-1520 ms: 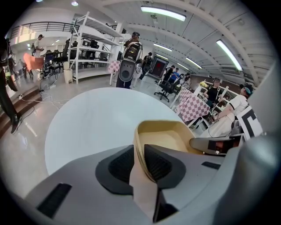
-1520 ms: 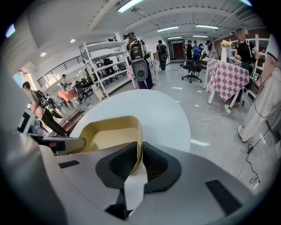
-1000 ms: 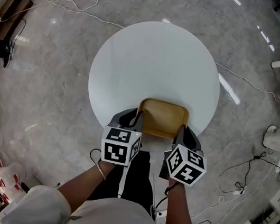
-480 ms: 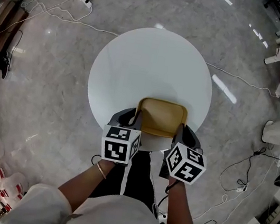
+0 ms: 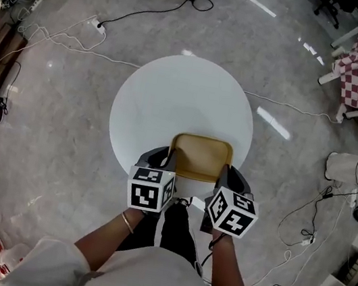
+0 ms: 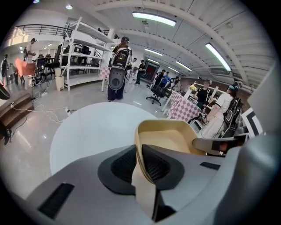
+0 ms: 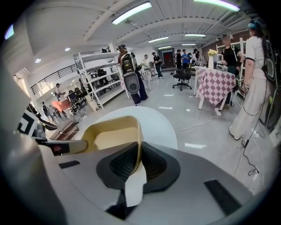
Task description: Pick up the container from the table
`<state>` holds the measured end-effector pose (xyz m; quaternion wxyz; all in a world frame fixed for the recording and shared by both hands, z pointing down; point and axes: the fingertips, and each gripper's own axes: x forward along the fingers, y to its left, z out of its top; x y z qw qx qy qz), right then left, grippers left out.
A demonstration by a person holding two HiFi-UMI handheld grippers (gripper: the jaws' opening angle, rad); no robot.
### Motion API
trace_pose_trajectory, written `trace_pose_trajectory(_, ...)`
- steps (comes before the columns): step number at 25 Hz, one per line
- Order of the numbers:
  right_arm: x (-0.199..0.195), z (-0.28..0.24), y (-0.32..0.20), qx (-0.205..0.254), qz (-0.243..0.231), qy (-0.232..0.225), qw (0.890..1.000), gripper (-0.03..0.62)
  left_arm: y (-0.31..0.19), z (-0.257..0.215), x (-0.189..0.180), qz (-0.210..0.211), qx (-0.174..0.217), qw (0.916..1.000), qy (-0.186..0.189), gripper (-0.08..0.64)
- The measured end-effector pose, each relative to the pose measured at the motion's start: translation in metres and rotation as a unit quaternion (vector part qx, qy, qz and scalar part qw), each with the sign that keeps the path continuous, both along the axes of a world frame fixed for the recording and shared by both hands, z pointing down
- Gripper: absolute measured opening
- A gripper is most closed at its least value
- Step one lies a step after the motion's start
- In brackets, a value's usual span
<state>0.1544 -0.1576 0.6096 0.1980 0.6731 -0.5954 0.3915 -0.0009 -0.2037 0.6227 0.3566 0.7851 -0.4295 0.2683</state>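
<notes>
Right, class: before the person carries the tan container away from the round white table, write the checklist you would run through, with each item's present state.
1. Left hand-held gripper clamped on the left wall of the container: ok.
2. Right hand-held gripper clamped on its right wall: ok.
3. Container empty, nothing to spill: ok.
4. Container held level between the two grips: cannot tell.
5. Its base clear of the table: cannot tell.

Open tabletop beyond the container
</notes>
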Motion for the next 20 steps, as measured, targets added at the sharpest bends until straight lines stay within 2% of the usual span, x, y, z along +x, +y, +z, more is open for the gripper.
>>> trace_pose_trajectory(13,0.019,-0.06,0.01,0.037,0.054,0.025,0.998,0.048,-0.009,-0.051,0.027,0.055,0.026,0.9976,0.033,0.052)
trace_pose_trajectory(20,0.022,-0.073,0.019,0.046,0.085,0.035,0.995,0.048,-0.008,-0.062,0.035,0.086,0.031,0.9947,0.048,0.051)
